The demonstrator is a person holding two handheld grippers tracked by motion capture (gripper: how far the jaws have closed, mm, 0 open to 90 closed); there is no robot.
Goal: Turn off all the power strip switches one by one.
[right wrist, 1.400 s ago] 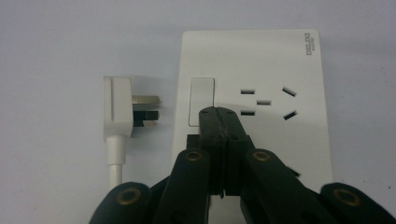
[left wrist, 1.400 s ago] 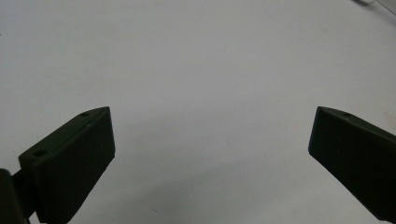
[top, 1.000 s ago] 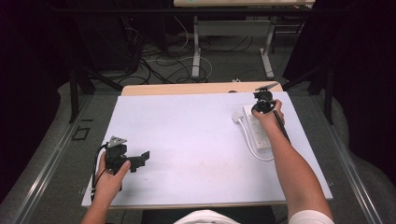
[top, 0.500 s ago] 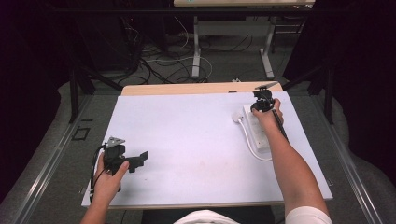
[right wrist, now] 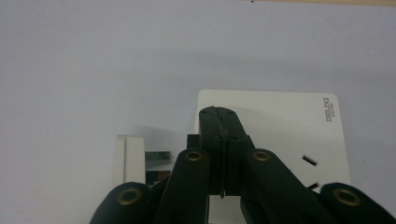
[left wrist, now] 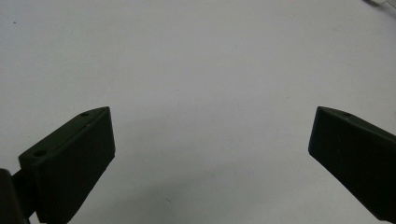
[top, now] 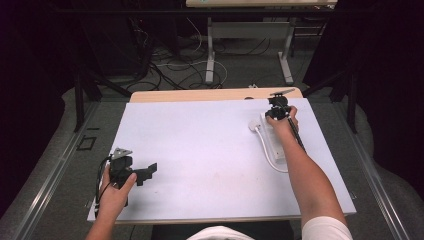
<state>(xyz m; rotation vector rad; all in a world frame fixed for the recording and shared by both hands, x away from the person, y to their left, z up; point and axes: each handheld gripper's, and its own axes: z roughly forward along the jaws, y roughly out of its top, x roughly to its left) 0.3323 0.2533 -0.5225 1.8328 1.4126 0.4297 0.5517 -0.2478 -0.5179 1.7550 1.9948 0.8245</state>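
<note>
A white power strip [top: 274,145] lies near the right rear of the white table top [top: 200,145], its white cord [top: 264,152] looping beside it. My right gripper [top: 276,111] hangs over the strip's far end, pointing down. In the right gripper view its jaws are pressed together with nothing between them, the right gripper [right wrist: 219,113] sitting above the power strip [right wrist: 280,126], near its end with the printed label. A white plug block [right wrist: 128,158] rests on the table beside the strip. My left gripper [top: 149,170] stands at the front left; in its own view the left gripper [left wrist: 212,123] is wide open over bare table.
A strip of wooden table edge [top: 200,95] shows behind the white sheet. Beyond it, on the floor, lie cables [top: 170,65] and stand the legs of another table [top: 210,50]. Dark curtains close in both sides.
</note>
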